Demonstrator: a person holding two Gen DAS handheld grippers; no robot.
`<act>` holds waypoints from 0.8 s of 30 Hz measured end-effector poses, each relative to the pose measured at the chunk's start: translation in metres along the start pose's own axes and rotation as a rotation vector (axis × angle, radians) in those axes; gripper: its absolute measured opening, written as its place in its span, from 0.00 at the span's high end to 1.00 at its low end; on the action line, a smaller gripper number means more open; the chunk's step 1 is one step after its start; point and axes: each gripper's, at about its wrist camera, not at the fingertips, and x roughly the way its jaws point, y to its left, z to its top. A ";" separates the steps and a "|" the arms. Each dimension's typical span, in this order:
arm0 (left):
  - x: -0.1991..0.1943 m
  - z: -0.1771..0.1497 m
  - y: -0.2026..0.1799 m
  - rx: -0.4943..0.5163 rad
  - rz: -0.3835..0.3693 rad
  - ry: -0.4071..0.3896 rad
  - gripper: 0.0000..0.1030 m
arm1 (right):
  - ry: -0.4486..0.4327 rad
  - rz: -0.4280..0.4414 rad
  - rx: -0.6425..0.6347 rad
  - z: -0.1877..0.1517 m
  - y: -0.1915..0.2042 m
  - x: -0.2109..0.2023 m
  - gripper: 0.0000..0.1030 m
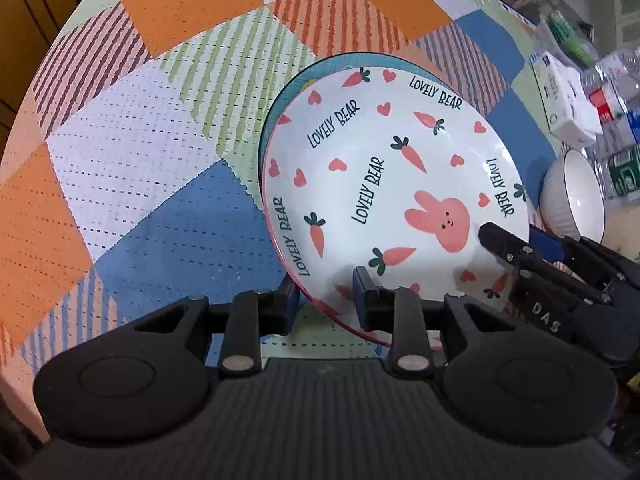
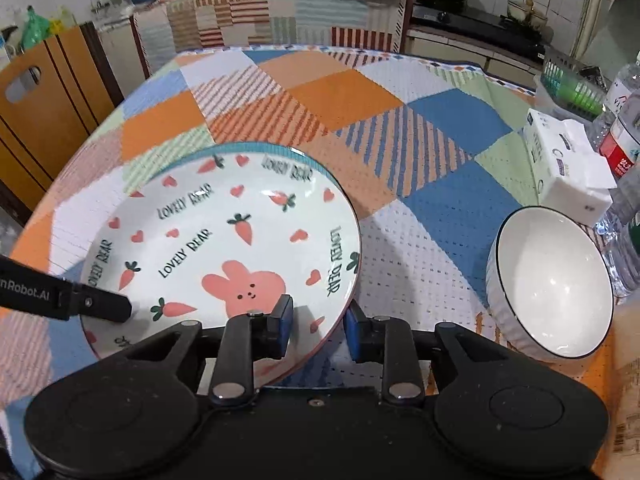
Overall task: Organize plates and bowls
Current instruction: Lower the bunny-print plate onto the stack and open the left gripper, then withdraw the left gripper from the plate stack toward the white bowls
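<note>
A white plate (image 1: 384, 184) (image 2: 224, 240) with a pink rabbit, carrots and "LOVELY BEAR" lies on a blue-rimmed plate (image 1: 298, 76) (image 2: 244, 147) on the patchwork tablecloth. My left gripper (image 1: 326, 300) straddles its near rim: one finger is over the plate and one outside, with a gap at the pads. At the plate's right rim my right gripper (image 2: 318, 324) (image 1: 516, 236) stands the same way, its pads clear of the edge. One left finger (image 2: 104, 306) shows over the plate's left side. A white ribbed bowl (image 2: 552, 280) (image 1: 576, 196) stands upright to the right.
A white tissue pack (image 2: 568, 164) (image 1: 568, 104), plastic bottles (image 2: 624, 132) and a green basket (image 2: 572, 84) crowd the table's right edge behind the bowl. A wooden chair back (image 2: 52, 92) stands at the left. The patchwork cloth (image 2: 360, 100) stretches beyond the plates.
</note>
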 end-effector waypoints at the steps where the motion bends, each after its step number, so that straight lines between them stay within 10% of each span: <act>1: 0.000 -0.001 -0.002 0.017 0.006 -0.011 0.74 | -0.006 -0.007 -0.004 0.000 0.001 0.001 0.67; 24: -0.093 -0.053 -0.053 0.228 0.033 -0.126 0.72 | -0.150 0.026 0.034 -0.023 -0.015 -0.124 0.63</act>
